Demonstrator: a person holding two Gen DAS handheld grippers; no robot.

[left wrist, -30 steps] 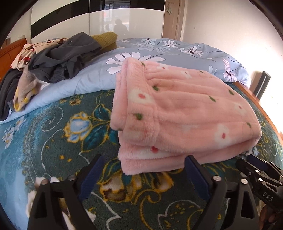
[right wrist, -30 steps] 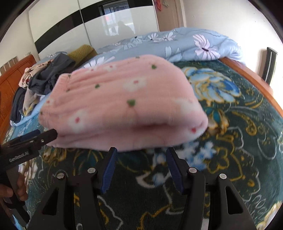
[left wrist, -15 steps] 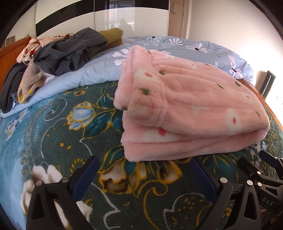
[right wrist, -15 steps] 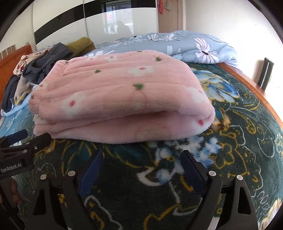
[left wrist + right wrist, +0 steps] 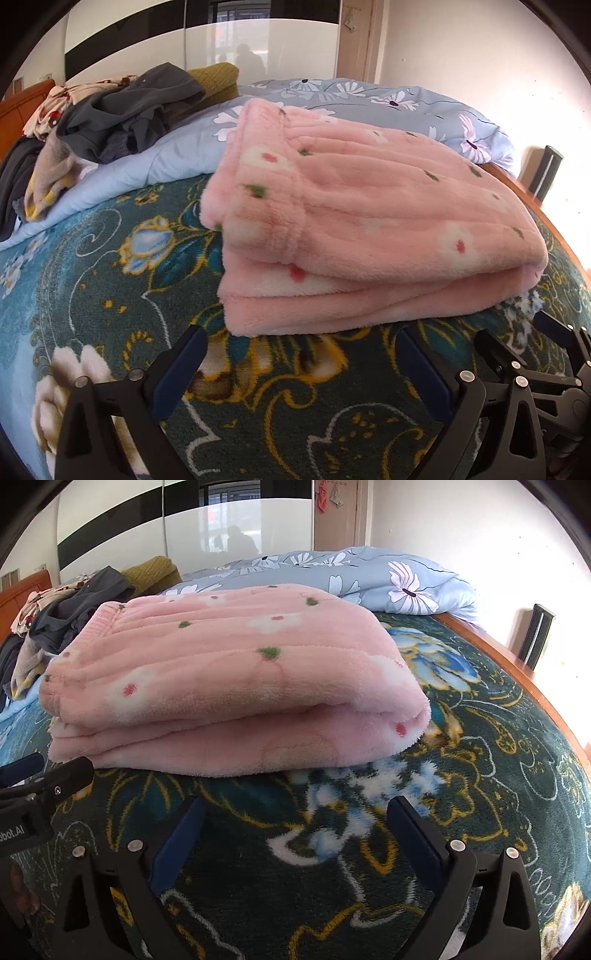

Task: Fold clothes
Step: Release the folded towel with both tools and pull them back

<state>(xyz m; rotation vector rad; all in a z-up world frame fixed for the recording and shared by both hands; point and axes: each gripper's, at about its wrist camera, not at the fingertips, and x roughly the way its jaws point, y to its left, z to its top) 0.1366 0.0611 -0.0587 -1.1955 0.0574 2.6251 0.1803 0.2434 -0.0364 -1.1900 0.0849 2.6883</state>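
We see the folded pink blanket (image 5: 369, 236) on the bed (image 5: 110, 280); left gripper (image 5: 301, 363) spread wide, empty; right gripper (image 5: 293, 830) opening, nothing between its jaws.

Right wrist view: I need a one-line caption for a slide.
Folded pink garment on the floral blanket; right gripper opening, nothing between its jaws.

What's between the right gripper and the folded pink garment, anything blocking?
Nothing visible. Only bare floral blanket lies between the right gripper, whose empty jaws are opening, and the folded pink garment. The left gripper sits off to the side, clear of that path.
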